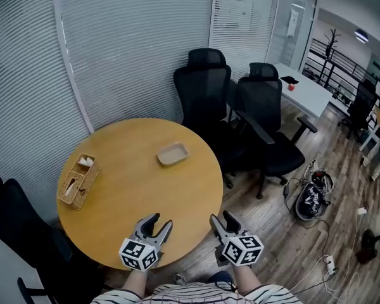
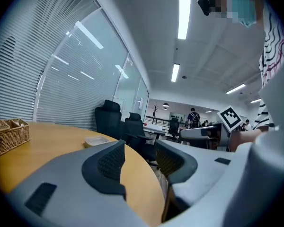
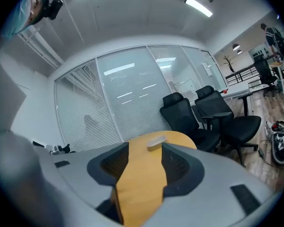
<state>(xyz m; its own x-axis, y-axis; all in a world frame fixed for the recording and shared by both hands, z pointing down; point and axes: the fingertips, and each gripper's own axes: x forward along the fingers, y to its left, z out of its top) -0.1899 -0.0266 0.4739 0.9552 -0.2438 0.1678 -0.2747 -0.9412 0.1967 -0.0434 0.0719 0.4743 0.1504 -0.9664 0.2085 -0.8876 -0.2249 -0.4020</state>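
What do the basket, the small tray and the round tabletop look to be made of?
Basket: woven wicker or rattan, matte tan; plaited strands show in the left gripper view.
Small tray: pale beige, smooth, perhaps plastic or ceramic; cannot tell which.
Tabletop: wood-look laminate or veneer, even satin yellow-brown.

Smooth wood with a satin sheen on the round light-brown wooden bench (image 1: 133, 189), faint light reflections. The left claw (image 1: 159, 220) and right claw (image 1: 220, 218): matt grey plastic shells; dark inner pads (image 2: 111, 162) finely textured, likely rubber. Marker cubes (image 1: 139, 253): flat matt black-and-white print. The tan woven wicker basket (image 1: 79, 181): rough weave. The small beige shallow tray (image 1: 172, 154): smooth, matt, maybe plastic, too small to tell. The black office chairs (image 1: 206, 87): mesh backs. The grey-brown plank floor (image 1: 272, 227): wood grain, low gloss.
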